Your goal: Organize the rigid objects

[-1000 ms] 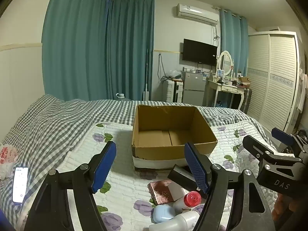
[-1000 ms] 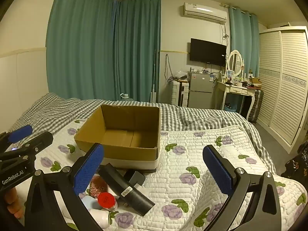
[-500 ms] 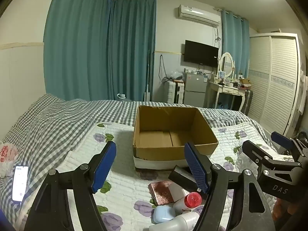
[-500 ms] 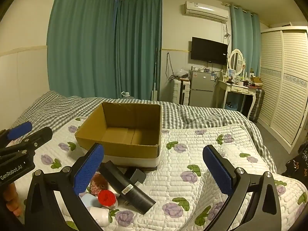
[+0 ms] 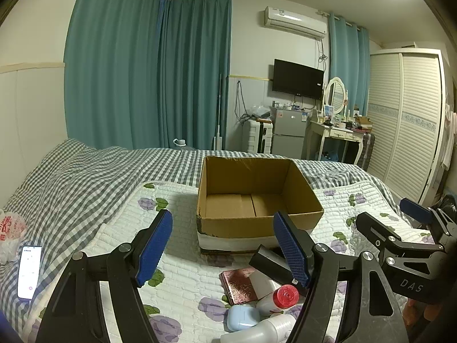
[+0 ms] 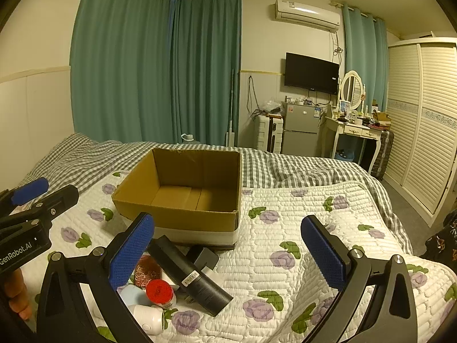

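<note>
An open, empty cardboard box [image 5: 258, 228] [image 6: 177, 217] sits on the floral quilt. In front of it lies a pile: a black cylinder [image 6: 188, 274] [image 5: 267, 260], a dark adapter [image 6: 204, 257], a reddish patterned case [image 5: 240, 284] [image 6: 144, 270], a red-capped bottle [image 5: 281, 297] [image 6: 160, 290], a pale blue case [image 5: 242, 317] [image 6: 134, 294] and a white bottle [image 5: 262, 331] [image 6: 148, 317]. My left gripper [image 5: 222, 250] is open and empty, above the pile's left side. My right gripper [image 6: 228, 253] is open and empty, above the pile's right side.
A phone [image 5: 28, 271] and a plastic bag [image 5: 10, 228] lie on the checked blanket at the left. Beyond the bed stand a fridge [image 6: 301, 130], a dressing table [image 6: 354, 131] and a wardrobe [image 6: 422, 120].
Both grippers have risen and tilted slightly; the box and pile sit a little lower in view. Both grippers stay open.
</note>
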Available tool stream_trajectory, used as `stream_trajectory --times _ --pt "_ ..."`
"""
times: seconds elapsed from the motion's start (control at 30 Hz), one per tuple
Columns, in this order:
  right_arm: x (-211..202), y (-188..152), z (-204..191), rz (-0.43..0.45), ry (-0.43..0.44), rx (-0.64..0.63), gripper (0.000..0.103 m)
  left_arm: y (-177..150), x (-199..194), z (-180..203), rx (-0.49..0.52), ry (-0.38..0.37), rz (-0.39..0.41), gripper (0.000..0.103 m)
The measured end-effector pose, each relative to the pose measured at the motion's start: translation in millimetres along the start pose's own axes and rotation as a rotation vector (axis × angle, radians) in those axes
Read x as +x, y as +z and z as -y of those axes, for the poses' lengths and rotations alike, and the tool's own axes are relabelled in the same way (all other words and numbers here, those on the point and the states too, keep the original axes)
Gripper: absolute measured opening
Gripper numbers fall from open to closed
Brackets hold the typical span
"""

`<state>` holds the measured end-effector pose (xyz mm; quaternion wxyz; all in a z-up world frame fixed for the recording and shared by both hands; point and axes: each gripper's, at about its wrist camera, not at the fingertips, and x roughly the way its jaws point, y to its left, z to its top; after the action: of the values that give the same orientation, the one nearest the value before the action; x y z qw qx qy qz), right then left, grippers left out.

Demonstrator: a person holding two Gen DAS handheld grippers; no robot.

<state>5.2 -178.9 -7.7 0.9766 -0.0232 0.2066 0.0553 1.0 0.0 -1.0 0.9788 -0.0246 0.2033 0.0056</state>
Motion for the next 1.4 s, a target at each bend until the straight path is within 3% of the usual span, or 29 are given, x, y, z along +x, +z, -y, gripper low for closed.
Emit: stream_trajectory --times 1.4 --pt "-0.5 -2.4 -2.3 0.000 0.001 -0.006 0.103 0.1 -0.9 -0.8 0.000 0.002 0.003 0.076"
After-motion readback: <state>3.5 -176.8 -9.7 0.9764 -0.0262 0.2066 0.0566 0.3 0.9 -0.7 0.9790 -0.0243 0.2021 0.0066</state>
